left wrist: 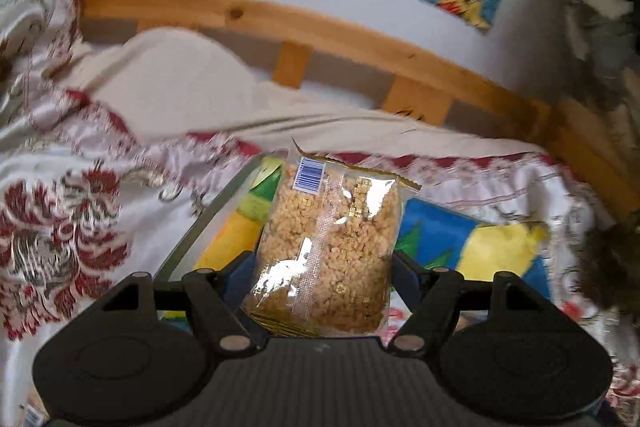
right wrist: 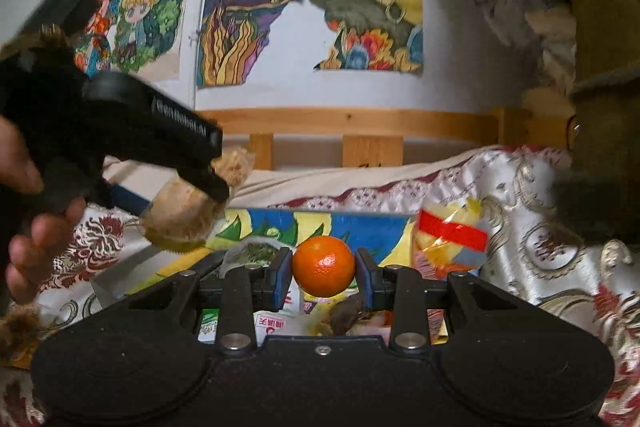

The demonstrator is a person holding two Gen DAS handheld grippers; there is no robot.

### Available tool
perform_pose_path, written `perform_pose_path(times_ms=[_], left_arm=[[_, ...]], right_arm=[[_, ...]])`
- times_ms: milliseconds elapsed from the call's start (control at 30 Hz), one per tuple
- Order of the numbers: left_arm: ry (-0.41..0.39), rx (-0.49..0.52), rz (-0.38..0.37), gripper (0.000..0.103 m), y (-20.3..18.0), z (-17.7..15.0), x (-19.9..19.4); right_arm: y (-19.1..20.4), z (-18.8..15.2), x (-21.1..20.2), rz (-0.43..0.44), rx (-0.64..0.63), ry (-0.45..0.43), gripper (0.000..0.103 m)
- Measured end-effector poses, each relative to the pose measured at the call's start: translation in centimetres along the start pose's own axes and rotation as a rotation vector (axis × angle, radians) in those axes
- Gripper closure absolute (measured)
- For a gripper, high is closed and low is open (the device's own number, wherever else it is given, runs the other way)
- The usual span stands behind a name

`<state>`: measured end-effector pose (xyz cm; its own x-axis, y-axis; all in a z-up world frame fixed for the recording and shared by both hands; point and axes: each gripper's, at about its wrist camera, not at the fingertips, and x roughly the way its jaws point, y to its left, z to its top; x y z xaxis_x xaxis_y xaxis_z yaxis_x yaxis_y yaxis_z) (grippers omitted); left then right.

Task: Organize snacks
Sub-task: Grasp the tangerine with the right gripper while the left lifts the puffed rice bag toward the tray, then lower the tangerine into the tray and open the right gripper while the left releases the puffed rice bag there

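Snack pack (left wrist: 326,251), a clear bag of puffed-rice cake, sits pinched in the left gripper (left wrist: 320,267) above the bedspread (left wrist: 80,187). The right gripper (right wrist: 323,273) clamps an orange (right wrist: 323,267). Hold both grips firm; lower each squarely before releasing.

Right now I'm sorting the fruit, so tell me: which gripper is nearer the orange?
Right. The right gripper has the orange clamped between its pads. The left gripper holds a rice-crisp packet instead, up and to the left of the orange in the right wrist view.
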<state>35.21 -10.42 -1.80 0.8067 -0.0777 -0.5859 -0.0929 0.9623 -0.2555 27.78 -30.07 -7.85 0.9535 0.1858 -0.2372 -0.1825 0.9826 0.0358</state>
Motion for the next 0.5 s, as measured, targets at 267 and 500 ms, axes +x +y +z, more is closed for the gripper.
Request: perform_pose_path(times_ms=[267,500], left_arm=[[0.033,0.010,0.030,0.027,1.1,-2.2,1.6],[0.046,0.014,0.030,0.027,0.9,-2.9,1.8]], right_arm=[[0.7,-1.3,2.3,0.025,-0.010,0.078,0.067],[0.8,-1.5,2.6,0.033,0.006,0.108,0.067]])
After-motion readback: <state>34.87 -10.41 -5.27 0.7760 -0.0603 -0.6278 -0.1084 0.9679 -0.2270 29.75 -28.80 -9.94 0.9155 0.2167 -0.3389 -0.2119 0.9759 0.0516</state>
